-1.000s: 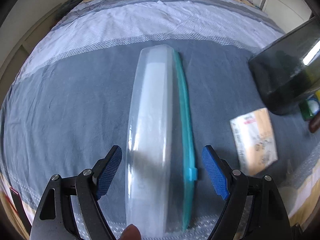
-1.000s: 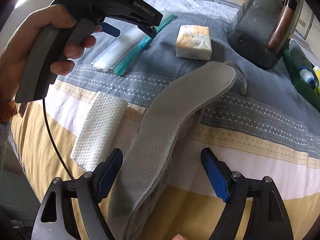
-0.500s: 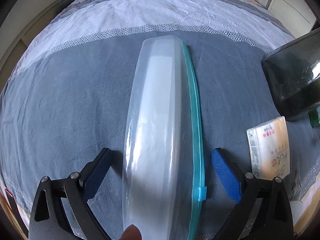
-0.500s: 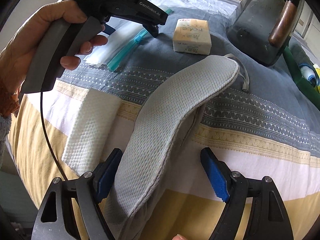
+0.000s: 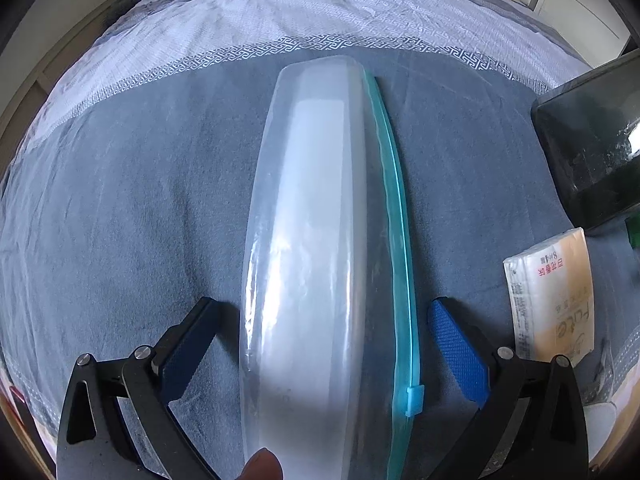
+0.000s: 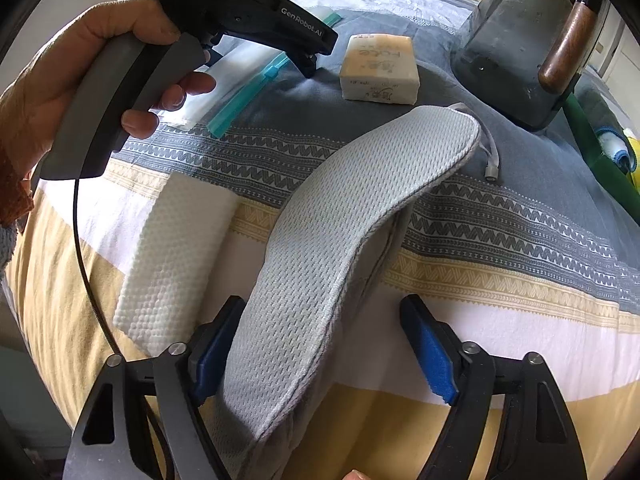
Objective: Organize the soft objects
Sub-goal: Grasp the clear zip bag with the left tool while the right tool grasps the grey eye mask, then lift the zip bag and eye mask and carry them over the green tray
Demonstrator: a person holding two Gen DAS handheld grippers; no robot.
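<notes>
A clear zip bag point(image 5: 312, 220) with a teal seal and a blue slider point(image 5: 414, 400) lies flat on the grey bedspread, something white inside it. My left gripper point(image 5: 322, 308) straddles its near end. Its jaws are opening and stand wide, with both pads clear of the plastic. A long grey mesh pad point(image 6: 340, 220) arches up between the jaws of my right gripper point(image 6: 324, 302). These are closing: the left pad lies against the fabric, the right one is still apart from it. The bag point(image 6: 240, 64) also shows far off in the right wrist view, under a person's hand point(image 6: 60, 80).
A tissue pack point(image 5: 548, 292) point(image 6: 378, 68) sits right of the bag. A dark container point(image 6: 520, 40) with a wooden handle stands behind it. A folded white cloth point(image 6: 176, 256) lies left of the mesh pad, near the bed's edge. A white cable point(image 6: 490, 152) trails beside the pad's far end.
The left jaws have spread wider and come down closer over the zip bag. The right jaws have narrowed a little around the grey mesh pad.
</notes>
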